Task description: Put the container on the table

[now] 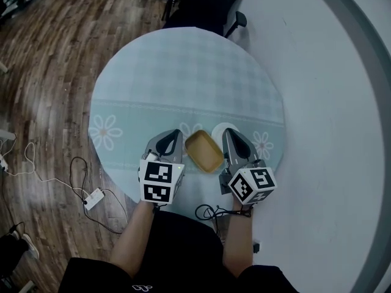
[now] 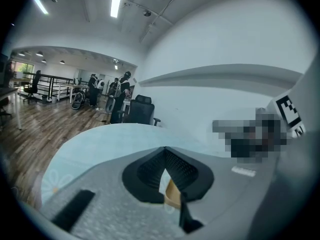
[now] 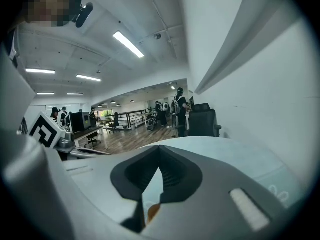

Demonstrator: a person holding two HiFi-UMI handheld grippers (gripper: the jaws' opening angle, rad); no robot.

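Container (image 1: 204, 151): tan, shallow, rounded-rectangle, open side up, sitting flat on the round table (image 1: 183, 72), close to the near edge and set at a slight angle. It lies between the two grippers and neither one holds it. Left gripper (image 1: 173, 134) is just beside its left edge, jaws drawn together to a point, nothing between them. In the left gripper view the left gripper (image 2: 165, 159) shows only a thin sliver of gap, and a strip of the container (image 2: 172, 194) shows through it lower down. Right gripper (image 1: 231, 133) is just beside the container's right edge, jaws also pressed together at the tips and empty. The right gripper view shows the same closed point on the right gripper (image 3: 160, 156), with a small orange-tan bit of the container (image 3: 152, 211) below. White round object (image 1: 219, 129) sits just past the container, partly hidden by the right gripper; can't tell what it is. Table has a pale blue cloth with daisy prints. Black cable (image 1: 208, 212) hangs at the near table edge. Black chair (image 1: 208, 5) at the far side. White power strip (image 1: 93, 198) with cords lies on the wood floor to the left.
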